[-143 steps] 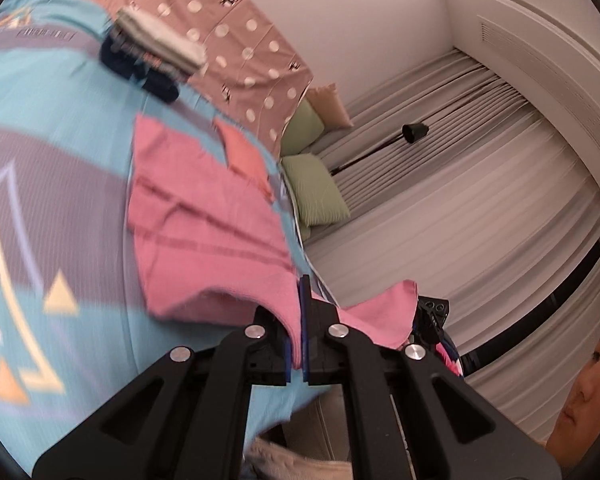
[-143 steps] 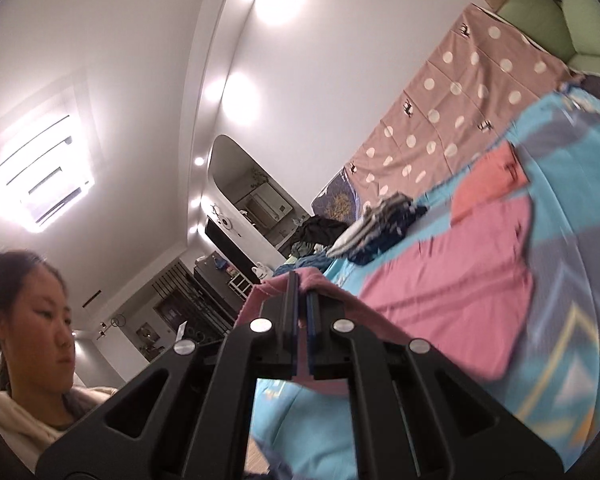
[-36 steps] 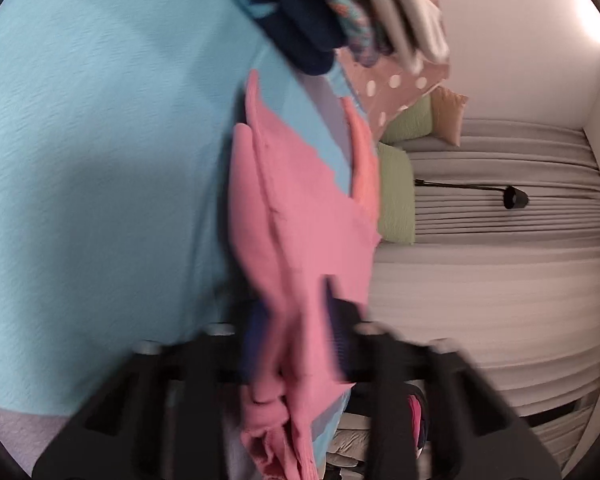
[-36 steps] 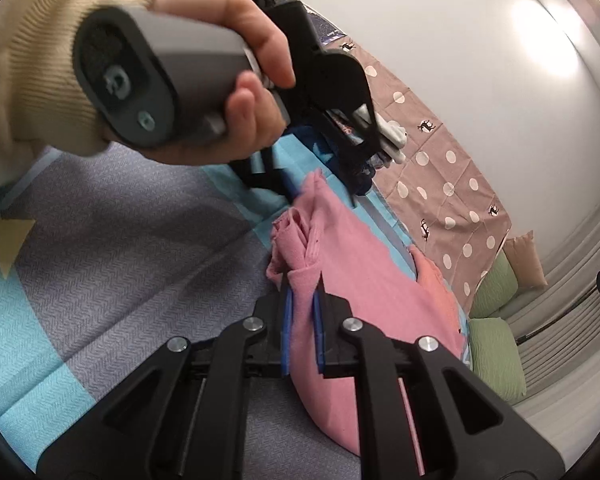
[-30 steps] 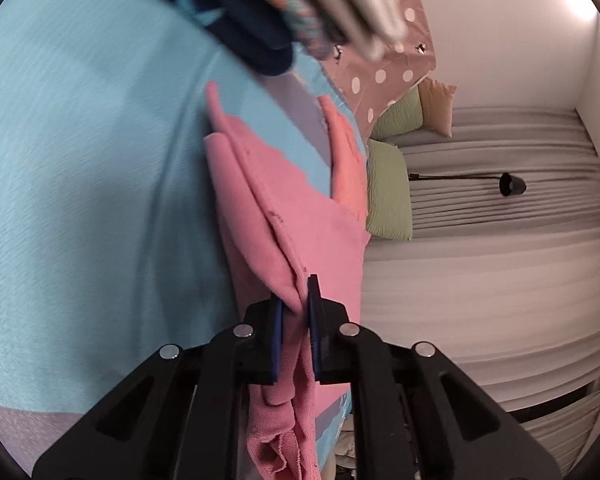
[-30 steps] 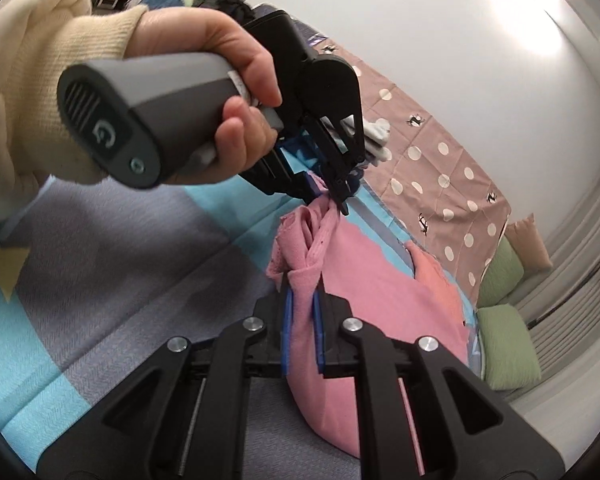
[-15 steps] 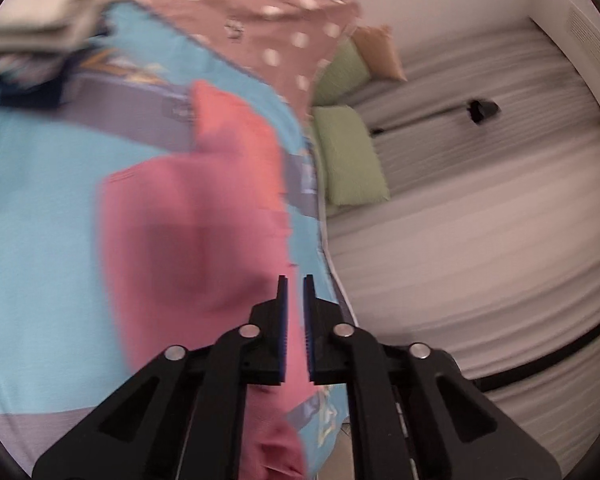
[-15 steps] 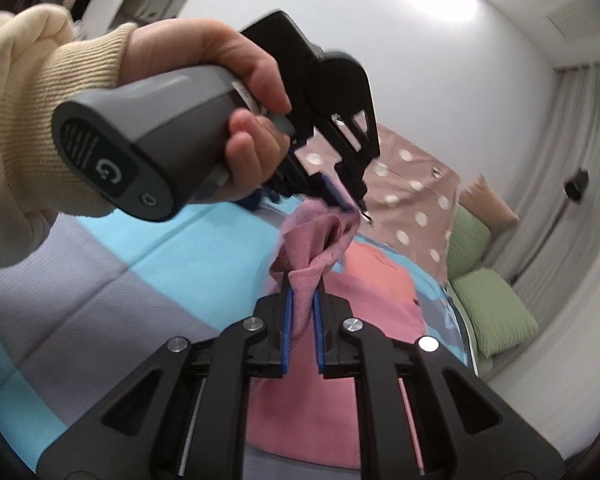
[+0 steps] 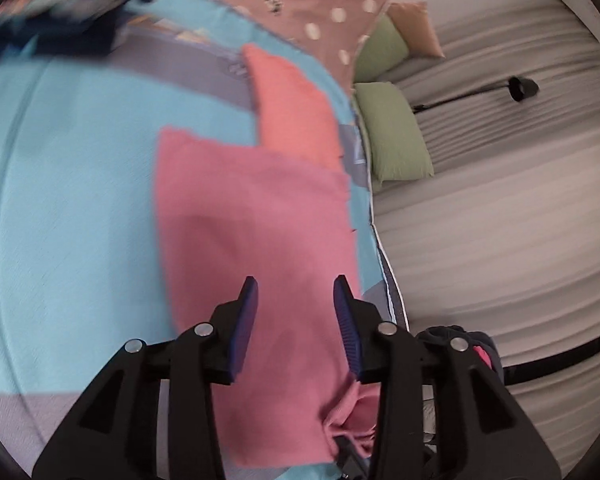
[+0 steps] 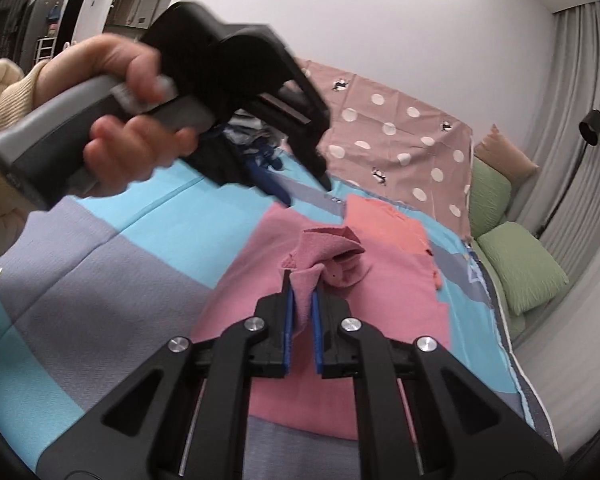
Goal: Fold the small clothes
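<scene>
**Laying the last pinched corner flat on the half-folded pink garment**

Spread across the bedspread (image 10: pixel 100 240), patterned in blue and grey: the pink garment (image 9: pixel 252 220), mostly flat, with an orange garment (image 9: pixel 292 112) touching its far edge. Beyond both, a polka-dot cloth (image 10: pixel 400 128) and 2 green pillows (image 10: pixel 520 264) by the curtains. At the far left, blurred, a pile of dark clothes (image 9: pixel 60 12).

Left gripper (image 9: pixel 296 292): spread apart, holding nothing, hovering over the near part of the pink cloth; seen from the right wrist view, raised above the far edge in the person's hand (image 10: pixel 132 136).

Right gripper (image 10: pixel 301 284): clamped on a bunched fold of the pink cloth (image 10: pixel 324 248), lifted just above the flat layer near its middle.

Probably mid-fold, 1 side brought over and not yet set down. To finish well: carry the bunch across until the edges line up, lower until it touches the layer beneath, then release. Worth using the free left gripper to pin or smooth the flat layer first. Risk: letting go while bunched, leaving a lump instead of a crease.
</scene>
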Tool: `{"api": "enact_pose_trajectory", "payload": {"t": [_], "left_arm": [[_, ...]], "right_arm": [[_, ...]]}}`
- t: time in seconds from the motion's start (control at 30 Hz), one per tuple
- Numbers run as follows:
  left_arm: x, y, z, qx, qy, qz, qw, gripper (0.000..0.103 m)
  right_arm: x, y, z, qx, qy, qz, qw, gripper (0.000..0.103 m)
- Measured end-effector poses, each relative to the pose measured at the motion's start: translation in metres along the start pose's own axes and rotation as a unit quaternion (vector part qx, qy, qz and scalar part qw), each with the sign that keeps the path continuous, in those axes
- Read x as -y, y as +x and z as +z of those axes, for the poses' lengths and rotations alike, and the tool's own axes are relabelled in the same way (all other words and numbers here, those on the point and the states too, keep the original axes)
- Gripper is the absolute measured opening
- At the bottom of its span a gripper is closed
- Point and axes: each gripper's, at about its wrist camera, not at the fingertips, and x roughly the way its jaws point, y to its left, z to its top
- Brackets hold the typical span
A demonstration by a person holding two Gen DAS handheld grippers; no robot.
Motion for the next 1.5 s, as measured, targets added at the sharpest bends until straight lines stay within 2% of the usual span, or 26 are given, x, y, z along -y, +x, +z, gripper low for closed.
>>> {"api": "enact_pose_trajectory", "payload": {"t": [0.07,0.17,0.3,0.4,0.53,0.57,0.63,0.67,0.7,0.73,0.77,0.8,0.87,0.9,0.93,0.97,1.0,1.03,1.1,1.13,1.27,1.33,1.37,1.4,1.5], "left_arm": [[-0.017,-0.012,-0.003,0.007,-0.017,0.0,0.9998,0.04],[-0.033,-0.039,-0.003,0.031,-0.02,0.003,0.9993,0.047],[-0.059,-0.078,-0.008,0.064,-0.006,0.02,0.9977,0.054],[-0.088,-0.093,-0.012,0.061,-0.02,0.023,0.9977,0.054],[-0.137,-0.099,-0.019,0.035,-0.046,0.023,0.998,0.055],[-0.148,-0.098,-0.021,0.03,-0.052,0.025,0.9979,0.055],[-0.166,-0.097,-0.026,0.02,-0.065,0.004,0.9977,0.055],[-0.17,-0.095,-0.025,0.019,-0.067,-0.013,0.9975,0.055],[-0.17,-0.094,-0.024,0.017,-0.066,-0.023,0.9974,0.055],[-0.17,-0.093,-0.023,0.014,-0.061,-0.028,0.9976,0.056],[-0.168,-0.091,-0.022,0.01,-0.055,-0.034,0.9979,0.062],[-0.165,-0.089,-0.02,0.008,-0.047,-0.041,0.998,0.064],[-0.158,-0.081,-0.018,-0.01,-0.028,-0.055,0.998,0.064],[-0.153,-0.076,-0.018,-0.02,-0.021,-0.059,0.9978,0.064],[-0.149,-0.071,-0.019,-0.029,-0.013,-0.06,0.9977,0.064],[-0.145,-0.066,-0.02,-0.038,-0.003,-0.059,0.9975,0.064],[-0.14,-0.061,-0.02,-0.047,0.012,-0.055,0.9973,0.064],[-0.136,-0.058,-0.021,-0.052,0.024,-0.05,0.9971,0.064],[-0.127,-0.052,-0.022,-0.06,0.049,-0.041,0.9962,0.064],[-0.121,-0.05,-0.023,-0.062,0.063,-0.037,0.9954,0.064],[-0.102,-0.047,-0.03,-0.063,0.112,-0.024,0.9914,0.064],[-0.097,-0.048,-0.031,-0.065,0.129,-0.019,0.9894,0.064],[-0.096,-0.047,-0.031,-0.065,0.135,-0.015,0.9886,0.064],[-0.093,-0.048,-0.031,-0.067,0.145,-0.009,0.9871,0.064],[-0.082,-0.047,-0.033,-0.065,0.178,0.014,0.9818,0.064]], "right_arm": [[-0.016,-0.001,0.003,0.002,-0.024,0.01,1.0,0.008],[-0.054,0.004,0.013,0.01,-0.093,0.017,0.995,0.008],[-0.105,0.01,0.028,0.016,-0.179,0.048,0.983,0.008],[-0.149,0.022,0.028,-0.001,-0.258,0.061,0.964,0.008],[-0.194,0.041,0.004,-0.04,-0.355,0.052,0.933,0.009],[-0.2,0.043,-0.002,-0.044,-0.371,0.045,0.927,0.01],[-0.208,0.041,-0.009,-0.041,-0.386,0.032,0.921,0.015],[-0.206,0.039,-0.009,-0.041,-0.382,0.034,0.923,0.017],[-0.203,0.033,-0.007,-0.046,-0.367,0.044,0.928,0.027],[-0.191,0.023,-0.003,-0.047,-0.337,0.06,0.938,0.049],[-0.181,0.015,0.001,-0.047,-0.305,0.077,0.948,0.061],[-0.168,0.006,0.006,-0.049,-0.265,0.103,0.957,0.073],[-0.117,-0.003,0.018,-0.081,-0.126,0.17,0.974,0.073],[-0.099,-0.004,0.021,-0.098,-0.069,0.185,0.975,0.073],[-0.068,0.004,0.022,-0.125,0.021,0.206,0.97,0.073],[-0.04,0.014,0.018,-0.148,0.099,0.221,0.959,0.073],[-0.011,0.024,0.01,-0.171,0.186,0.236,0.938,0.073],[0.018,0.037,0.0,-0.186,0.278,0.256,0.907,0.073],[0.059,0.063,-0.017,-0.202,0.4,0.289,0.846,0.069],[0.071,0.074,-0.022,-0.21,0.439,0.288,0.825,0.064],[0.093,0.123,-0.038,-0.264,0.532,0.281,0.754,0.063],[0.096,0.148,-0.044,-0.294,0.571,0.287,0.711,0.063],[0.097,0.156,-0.044,-0.298,0.577,0.286,0.705,0.064],[0.095,0.16,-0.041,-0.3,0.577,0.285,0.704,0.066],[0.091,0.163,-0.025,-0.292,0.569,0.285,0.714,0.069]]}}
